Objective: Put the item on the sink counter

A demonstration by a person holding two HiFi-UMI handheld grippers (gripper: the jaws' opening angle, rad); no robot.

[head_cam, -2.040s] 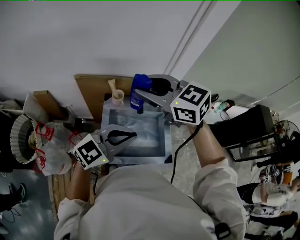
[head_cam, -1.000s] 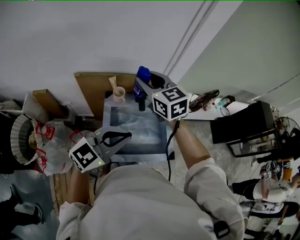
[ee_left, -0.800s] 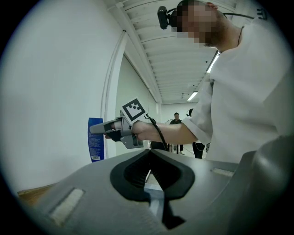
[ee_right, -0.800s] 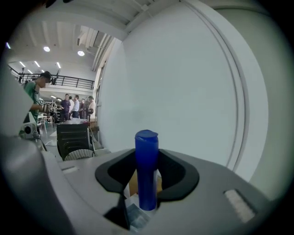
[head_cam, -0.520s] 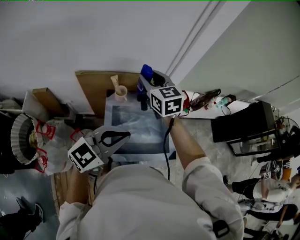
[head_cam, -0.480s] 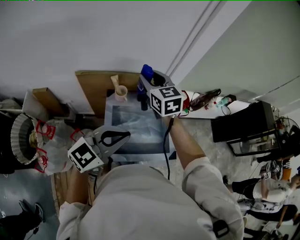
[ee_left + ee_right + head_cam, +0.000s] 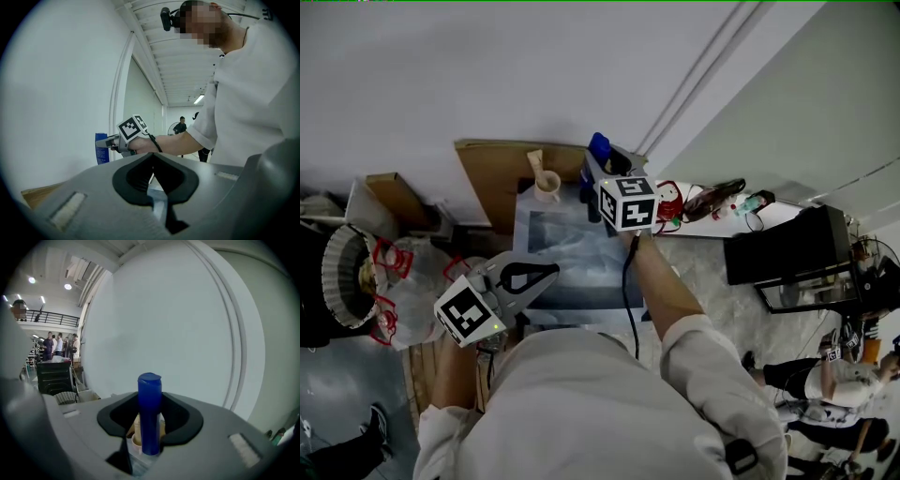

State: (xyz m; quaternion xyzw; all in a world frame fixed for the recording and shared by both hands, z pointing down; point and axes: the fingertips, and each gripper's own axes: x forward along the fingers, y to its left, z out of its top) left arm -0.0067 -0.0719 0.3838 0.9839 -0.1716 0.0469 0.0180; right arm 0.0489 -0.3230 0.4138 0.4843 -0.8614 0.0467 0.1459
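My right gripper (image 7: 600, 174) is shut on a tall blue bottle (image 7: 598, 149), held upright over the back rim of the steel sink (image 7: 574, 270), close to the white wall. In the right gripper view the blue bottle (image 7: 149, 404) stands between the jaws of that gripper (image 7: 150, 430) with its cap uppermost. My left gripper (image 7: 549, 274) hangs shut and empty over the sink's front left edge. The left gripper view shows its own closed jaws (image 7: 153, 159), and beyond them the right gripper's marker cube (image 7: 132, 129) and the bottle (image 7: 101, 148).
A beige cup with a wooden utensil (image 7: 547, 185) stands at the sink's back left, against a brown board (image 7: 487, 176). White bags with red handles (image 7: 411, 291) and a round basket (image 7: 342, 277) lie left. Cables and small items (image 7: 712, 200) and a black box (image 7: 780, 246) are at the right.
My right gripper has carried the blue bottle away from me toward the back of the sink, near the wall. The left gripper has barely moved.
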